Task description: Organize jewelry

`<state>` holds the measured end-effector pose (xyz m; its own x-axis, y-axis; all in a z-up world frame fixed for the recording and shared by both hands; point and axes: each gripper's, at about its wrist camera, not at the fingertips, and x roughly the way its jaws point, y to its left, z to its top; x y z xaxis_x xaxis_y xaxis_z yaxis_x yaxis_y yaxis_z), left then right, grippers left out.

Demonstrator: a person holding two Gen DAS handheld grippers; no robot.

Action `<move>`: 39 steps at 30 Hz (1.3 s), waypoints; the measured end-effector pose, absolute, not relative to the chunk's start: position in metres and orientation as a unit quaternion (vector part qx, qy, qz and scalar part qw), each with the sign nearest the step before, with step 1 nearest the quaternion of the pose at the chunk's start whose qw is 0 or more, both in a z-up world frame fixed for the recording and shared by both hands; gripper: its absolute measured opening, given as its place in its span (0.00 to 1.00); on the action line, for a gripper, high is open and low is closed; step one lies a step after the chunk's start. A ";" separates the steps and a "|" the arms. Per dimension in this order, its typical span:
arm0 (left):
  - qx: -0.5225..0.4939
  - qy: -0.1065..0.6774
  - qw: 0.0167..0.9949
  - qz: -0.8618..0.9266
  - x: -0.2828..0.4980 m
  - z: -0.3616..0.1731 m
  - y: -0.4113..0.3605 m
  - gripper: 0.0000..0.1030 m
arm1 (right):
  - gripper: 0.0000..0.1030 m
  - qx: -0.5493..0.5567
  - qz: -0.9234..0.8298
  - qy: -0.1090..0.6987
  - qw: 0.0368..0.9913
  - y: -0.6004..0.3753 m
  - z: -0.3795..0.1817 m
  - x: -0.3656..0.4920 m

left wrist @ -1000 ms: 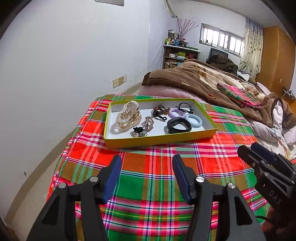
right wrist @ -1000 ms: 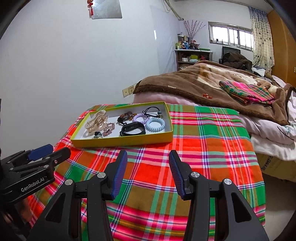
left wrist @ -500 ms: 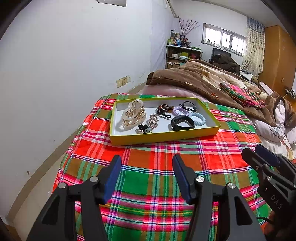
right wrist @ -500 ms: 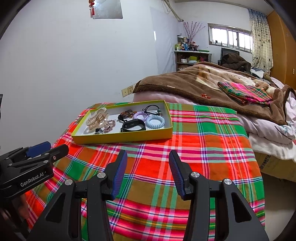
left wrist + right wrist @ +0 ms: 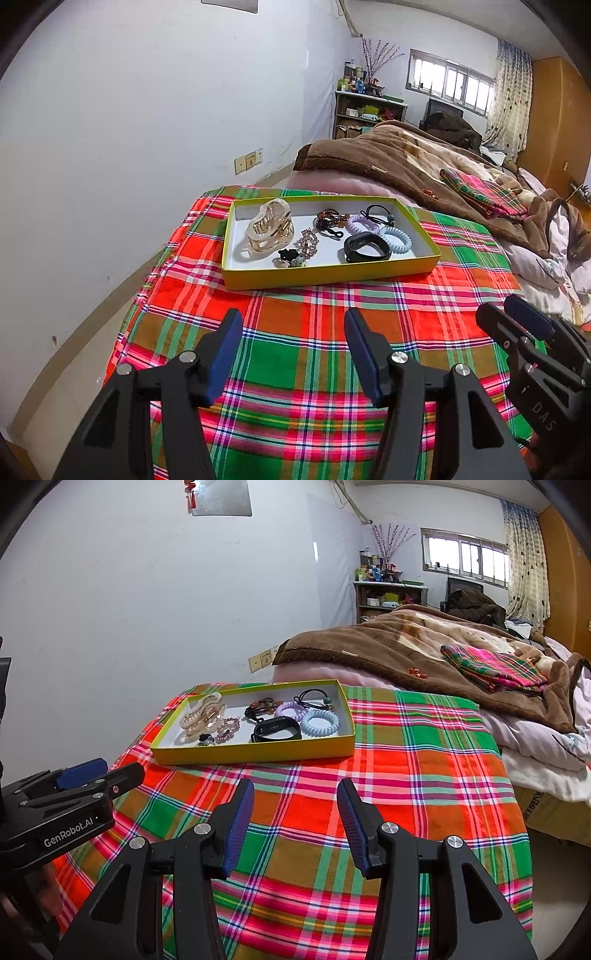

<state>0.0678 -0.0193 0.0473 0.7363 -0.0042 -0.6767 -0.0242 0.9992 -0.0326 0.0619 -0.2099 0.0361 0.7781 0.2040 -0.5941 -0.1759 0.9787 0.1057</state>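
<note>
Yellow cardboard tray (image 5: 332, 275) on the plaid-covered bed (image 5: 295, 332) gathers hair clips, ties and bands; left gripper (image 5: 293, 354) and right gripper (image 5: 295, 825) hover short of it, fingers wide apart and empty.

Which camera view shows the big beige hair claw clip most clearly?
The left wrist view: the hair claw clip appears larger there, its teeth visible. In the right wrist view the clip is smaller, at the far left of the yellow tray.
</note>
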 end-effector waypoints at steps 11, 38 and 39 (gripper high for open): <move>-0.021 0.364 0.931 0.009 0.067 0.047 -0.018 0.57 | 0.46 0.021 0.103 0.317 0.943 -0.207 0.037 0.062; -0.028 0.367 0.930 0.016 0.067 0.047 -0.013 0.57 | 0.46 0.023 0.110 0.317 0.942 -0.205 0.036 0.062; -0.027 0.367 0.930 0.015 0.067 0.047 -0.013 0.57 | 0.46 0.022 0.110 0.316 0.942 -0.205 0.036 0.062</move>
<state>0.0673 -0.0130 0.0472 0.7306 0.0084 -0.6827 -0.0486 0.9980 -0.0397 0.0615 -0.2051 0.0362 0.7757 0.2204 -0.5914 -0.1925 0.9750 0.1108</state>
